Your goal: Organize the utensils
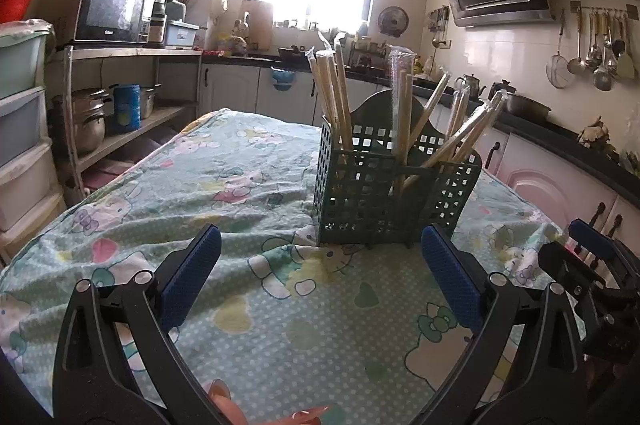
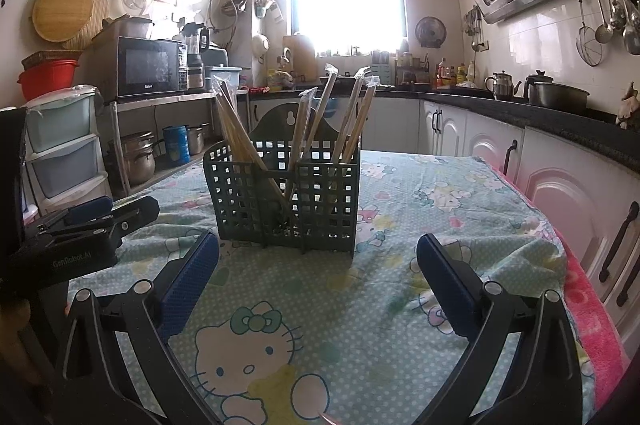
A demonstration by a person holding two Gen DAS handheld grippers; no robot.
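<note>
The left gripper [image 1: 320, 257] hovers low over the worktop [image 1: 200, 193], its blue-padded fingers [image 1: 192, 277] spread wide with nothing between them. Under them lies a pale green cloth [image 1: 280, 337] printed with cartoon cats, rumpled into folds on its left half.

Ahead of the left gripper, slightly right of centre in its view, stands the green lattice basket [image 1: 360, 197], upright on the cloth. Chopsticks [image 1: 332, 97] in clear wrappers stand in it: one bunch nearly upright in the left compartment, another in the middle, and a third leaning out to the right.

From the right wrist view the same basket [image 2: 288, 193] sits just left of centre, a divider splitting its front. There the chopsticks [image 2: 236, 129] on the left lean left, and the rest fan up and right toward the window.

The right gripper [image 2: 318, 257] is held near the basket too, its fingers [image 2: 444, 281] also wide apart and empty. It shows at the right edge of the left view, beside the left gripper. A pink towel [image 2: 592, 313] runs along the worktop's right edge, beside white cabinet doors [image 2: 560, 193].
</note>
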